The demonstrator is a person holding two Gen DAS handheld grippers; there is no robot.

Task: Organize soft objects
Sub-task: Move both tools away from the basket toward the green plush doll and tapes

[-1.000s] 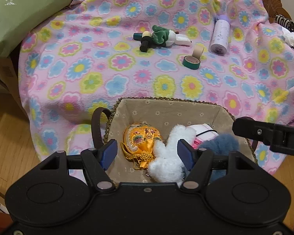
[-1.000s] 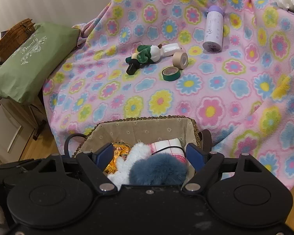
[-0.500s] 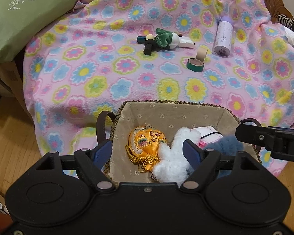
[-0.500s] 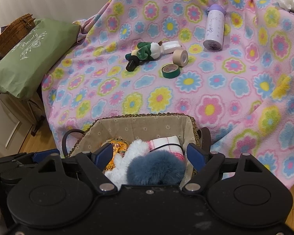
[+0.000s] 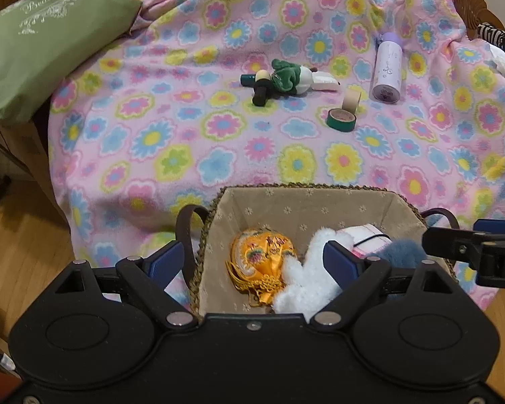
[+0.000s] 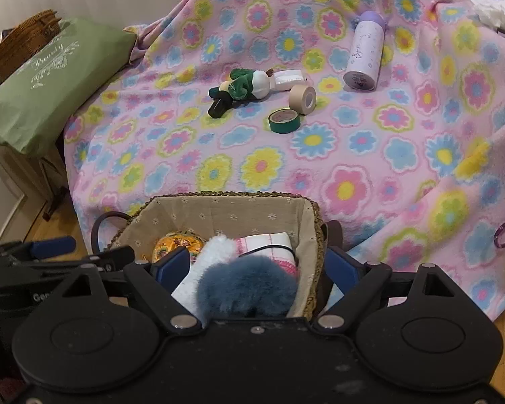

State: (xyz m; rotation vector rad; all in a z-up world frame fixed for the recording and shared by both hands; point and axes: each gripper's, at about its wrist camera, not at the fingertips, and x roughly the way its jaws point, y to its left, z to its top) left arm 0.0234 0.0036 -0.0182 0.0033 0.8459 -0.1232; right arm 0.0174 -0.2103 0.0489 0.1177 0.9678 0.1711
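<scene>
Both grippers hang over the near edge of the table, right above the basket, a fabric-lined one with a braided rim and dark loop handles. The left gripper has its jaws opening: one blue pad sits outside the basket's left wall, the other is over the white plush toy, and nothing is pinched between them. The right gripper has its jaws opening too, one pad inside the basket beside the white plush and the other outside the right wall; the blue fluffy ball lies between them, with neither pad pressing on it.

Inside the basket: a yellow embroidered pouch on the left, the white plush in the middle, the blue ball at the near right, and a pink and white folded cloth behind it against the right wall.

Further out on the flowered blanket, a green and white stuffed toy lies on its side, touching a dark tube. To its right are a green tape roll lying flat and a beige tape roll on edge just behind it. A purple bottle lies further right. A green pillow sits at the far left.
</scene>
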